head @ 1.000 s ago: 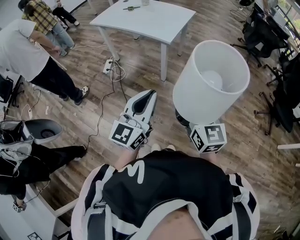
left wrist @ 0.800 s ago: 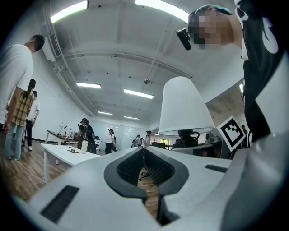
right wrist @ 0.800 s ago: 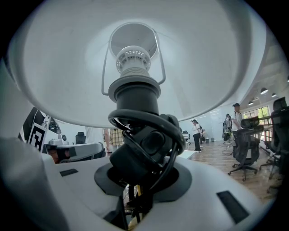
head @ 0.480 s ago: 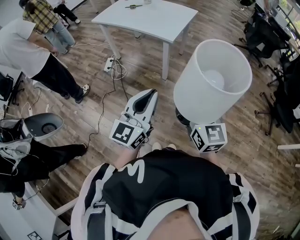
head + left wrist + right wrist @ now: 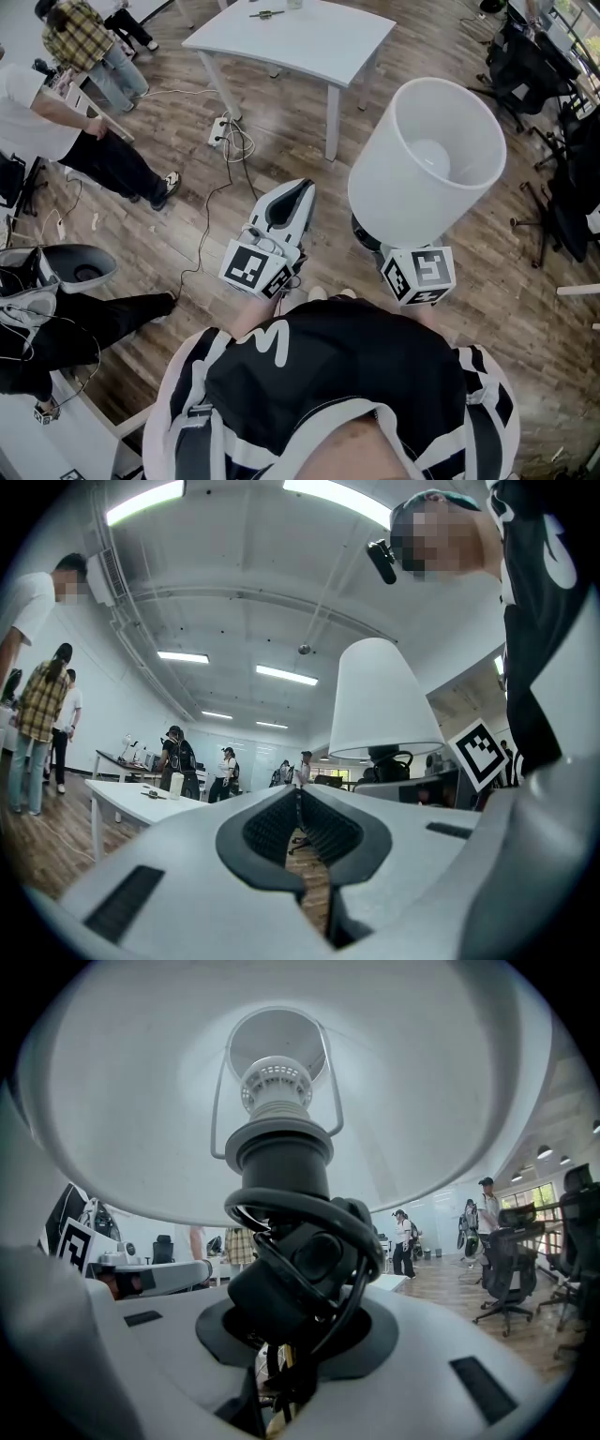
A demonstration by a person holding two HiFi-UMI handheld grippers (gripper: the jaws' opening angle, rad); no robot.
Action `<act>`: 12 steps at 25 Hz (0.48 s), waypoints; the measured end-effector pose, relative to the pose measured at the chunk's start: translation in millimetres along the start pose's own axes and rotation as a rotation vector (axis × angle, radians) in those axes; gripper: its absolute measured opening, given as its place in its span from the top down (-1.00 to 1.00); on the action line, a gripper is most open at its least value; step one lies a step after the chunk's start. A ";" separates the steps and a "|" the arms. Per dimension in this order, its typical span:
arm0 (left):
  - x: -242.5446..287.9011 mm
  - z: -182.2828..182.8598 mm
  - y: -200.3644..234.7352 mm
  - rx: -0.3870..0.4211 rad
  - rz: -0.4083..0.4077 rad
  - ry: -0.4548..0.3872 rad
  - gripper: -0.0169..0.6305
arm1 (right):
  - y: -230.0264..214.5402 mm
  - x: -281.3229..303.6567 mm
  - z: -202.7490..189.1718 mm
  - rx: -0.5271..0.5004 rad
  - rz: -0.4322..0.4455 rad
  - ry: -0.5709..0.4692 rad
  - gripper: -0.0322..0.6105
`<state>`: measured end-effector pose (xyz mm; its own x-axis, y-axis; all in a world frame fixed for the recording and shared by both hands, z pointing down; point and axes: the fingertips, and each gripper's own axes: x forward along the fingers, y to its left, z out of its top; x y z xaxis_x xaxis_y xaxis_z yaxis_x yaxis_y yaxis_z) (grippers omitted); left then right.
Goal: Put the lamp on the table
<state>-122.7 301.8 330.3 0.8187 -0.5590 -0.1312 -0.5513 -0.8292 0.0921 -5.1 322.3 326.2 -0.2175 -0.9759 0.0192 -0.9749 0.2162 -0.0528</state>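
Note:
The lamp has a white drum shade (image 5: 427,164) and a black stem wrapped in its own cord (image 5: 295,1251). My right gripper (image 5: 367,236) is shut on that black stem, holding the lamp upright above the wooden floor. The shade's inside and the bulb socket (image 5: 278,1087) fill the right gripper view. My left gripper (image 5: 296,190) hangs beside it on the left, shut with nothing between its jaws. From the left gripper view the shade (image 5: 384,700) shows to the right. The white table (image 5: 291,37) stands ahead across the floor, with a small dark object on its top.
Cables and a power strip (image 5: 225,131) lie on the floor by the table's near legs. People stand and sit at the left (image 5: 56,112). Black office chairs (image 5: 544,66) line the right side. A grey round seat (image 5: 80,264) is at the left.
The lamp and both grippers have barely moved. The person in the white shirt at the left has shifted further toward the left edge.

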 end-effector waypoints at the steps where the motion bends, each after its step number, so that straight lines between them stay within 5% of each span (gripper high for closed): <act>1: -1.4 -0.4 1.7 0.000 0.000 0.000 0.90 | 1.5 0.9 -0.2 0.000 -0.001 -0.002 0.53; 12: -11.5 -12.0 16.9 -0.022 -0.034 0.018 0.90 | 18.6 3.8 -11.1 0.018 -0.030 -0.004 0.53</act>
<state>-139.5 294.3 345.2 0.8398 -0.5302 -0.1164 -0.5196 -0.8473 0.1101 -24.6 323.0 336.4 -0.1881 -0.9820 0.0174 -0.9799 0.1865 -0.0705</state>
